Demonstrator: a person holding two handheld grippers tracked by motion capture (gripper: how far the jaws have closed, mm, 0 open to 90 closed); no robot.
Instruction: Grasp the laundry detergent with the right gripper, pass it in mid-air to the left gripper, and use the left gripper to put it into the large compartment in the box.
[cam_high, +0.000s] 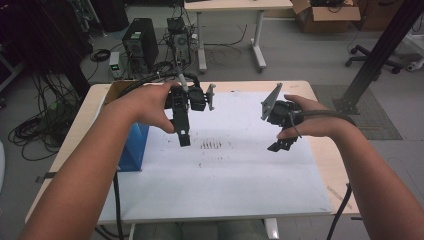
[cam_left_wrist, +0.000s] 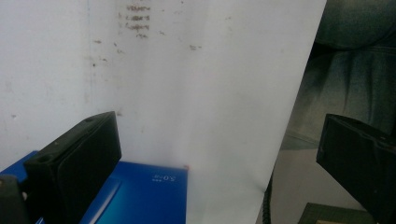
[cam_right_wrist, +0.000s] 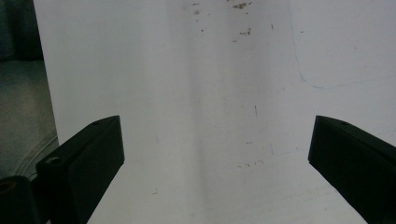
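1. The left gripper hung above the white sheet covering the tabletop, its jaws pointing down; the left gripper view showed them spread wide with nothing between them.
2. The right gripper was held over the right half of the sheet, tilted down and inward. Its jaws also stood wide apart and empty.
3. The nearest thing to either gripper was the blue box at the sheet's left edge, just beside and below the left forearm. It sat partly under the left jaw in the left gripper view.
4. Both grippers appeared to be held raised and open as a ready stance, probably so that either could drop onto something without first having to part its jaws.
5. The box seemed to stand on the tabletop with its long axis running from the near side toward the far side, along the sheet's left edge; its far end was hidden by the hand, so which way it faced could not be told.
6. Neither gripper touched the box.
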